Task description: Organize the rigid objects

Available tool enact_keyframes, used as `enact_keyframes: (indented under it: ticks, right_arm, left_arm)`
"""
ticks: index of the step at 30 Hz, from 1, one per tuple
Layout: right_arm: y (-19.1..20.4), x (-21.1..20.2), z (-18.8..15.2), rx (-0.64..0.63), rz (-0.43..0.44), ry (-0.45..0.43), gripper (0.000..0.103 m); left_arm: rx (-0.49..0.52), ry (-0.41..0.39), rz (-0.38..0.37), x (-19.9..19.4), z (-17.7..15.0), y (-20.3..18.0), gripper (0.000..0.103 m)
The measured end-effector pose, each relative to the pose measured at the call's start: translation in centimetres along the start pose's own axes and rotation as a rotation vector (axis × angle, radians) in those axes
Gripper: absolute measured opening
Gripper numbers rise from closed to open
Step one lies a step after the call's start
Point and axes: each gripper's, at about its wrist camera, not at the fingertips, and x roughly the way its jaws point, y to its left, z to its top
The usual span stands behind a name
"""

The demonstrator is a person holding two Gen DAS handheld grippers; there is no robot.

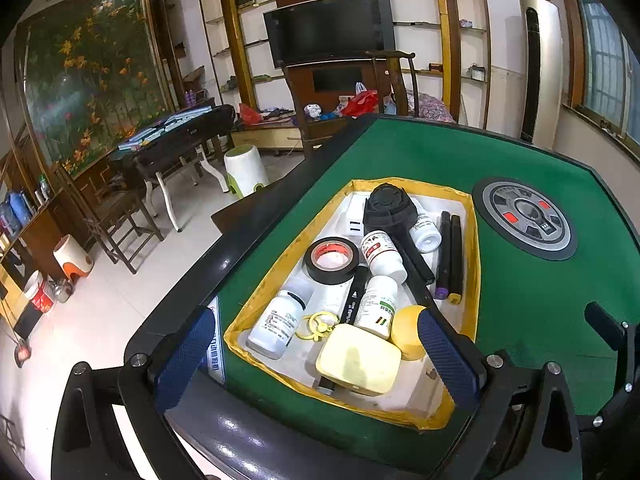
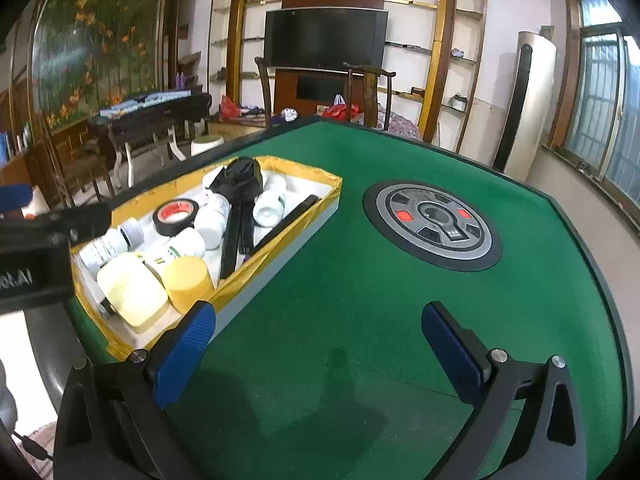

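A shallow white box with yellow-taped rim [image 1: 475, 240] [image 2: 296, 200] sits on the green felt table. It holds white pill bottles [image 1: 276, 324] [image 2: 108, 246], a roll of black tape [image 1: 331, 260] [image 2: 175, 216], black markers [image 1: 450, 256], a black round-headed object [image 1: 386, 206] [image 2: 240, 182], a pale yellow case [image 1: 358, 360] [image 2: 130, 288], a yellow cylinder [image 1: 406, 330] [image 2: 188, 282] and a yellow key ring [image 1: 316, 326]. My left gripper [image 1: 316, 356] hangs open over the box's near end, nothing between its fingers. My right gripper [image 2: 318, 340] stands open over bare felt, right of the box.
A round grey control panel [image 1: 524, 218] [image 2: 432, 224] is set in the middle of the green table [image 2: 360, 320]. The table has a black raised edge [image 1: 188, 280]. Beyond it are chairs, another table, a stool and a TV wall.
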Motion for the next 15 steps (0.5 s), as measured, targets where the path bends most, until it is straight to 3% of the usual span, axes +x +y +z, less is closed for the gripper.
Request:
enact_keyframes:
  ticks: [15]
  right_arm:
    - [1.8, 0.2, 1.2, -0.079, -0.026, 0.010, 0.103]
  left_arm:
    - [-0.010, 0.016, 0.003, 0.4, 0.0, 0.3, 0.102]
